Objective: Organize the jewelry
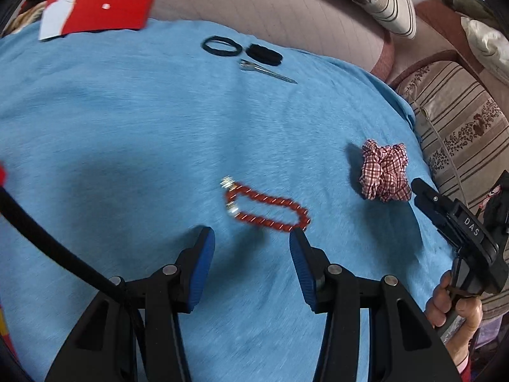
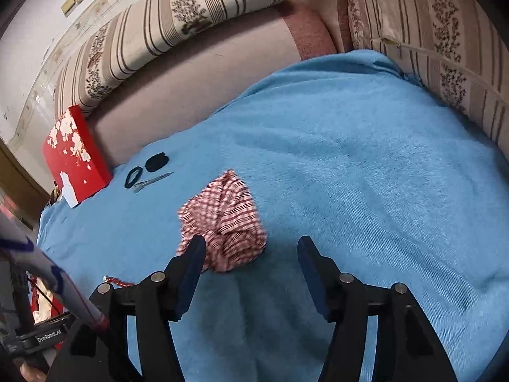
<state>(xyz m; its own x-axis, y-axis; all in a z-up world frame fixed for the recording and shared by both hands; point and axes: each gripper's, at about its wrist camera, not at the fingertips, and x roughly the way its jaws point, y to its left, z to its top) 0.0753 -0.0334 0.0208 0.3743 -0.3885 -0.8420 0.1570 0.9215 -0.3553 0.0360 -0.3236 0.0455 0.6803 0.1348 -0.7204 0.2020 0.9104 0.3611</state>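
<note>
Jewelry and hair pieces lie spread over a blue blanket [image 1: 127, 127] that covers a sofa seat. Nearest the left tool [image 1: 251, 238] is a red beaded bracelet [image 1: 267, 211] with silver end pieces, lying flat in a long loop just beyond the tips; the right fingertip of that tool sits at the loop's near edge, though whether it touches the beads is lost in blur. The left tool's blue-padded jaws stand spread with nothing between them. To the right of the bracelet, and apart from it, a red-and-white checked scrunchie [image 1: 383, 172] sits bunched on the blanket, and the right tool [image 2: 251, 250], gripped by a hand [image 1: 451, 302], points toward it from the edge of the left wrist view. In the right wrist view the scrunchie lies just ahead of the tool and partly behind its left finger; the jaws are parted wide and empty, the pads not pressing on the fabric. At the far end of the blanket lie a thin black hair tie [image 1: 221, 46], a thicker black hair band [image 1: 264, 54] beside it, and a silver hair clip [image 1: 267, 71] just in front of both. A red box with white blossoms [image 2: 74, 154] rests at the blanket's far corner, against striped, flower-patterned sofa cushions [image 2: 178, 16].
</note>
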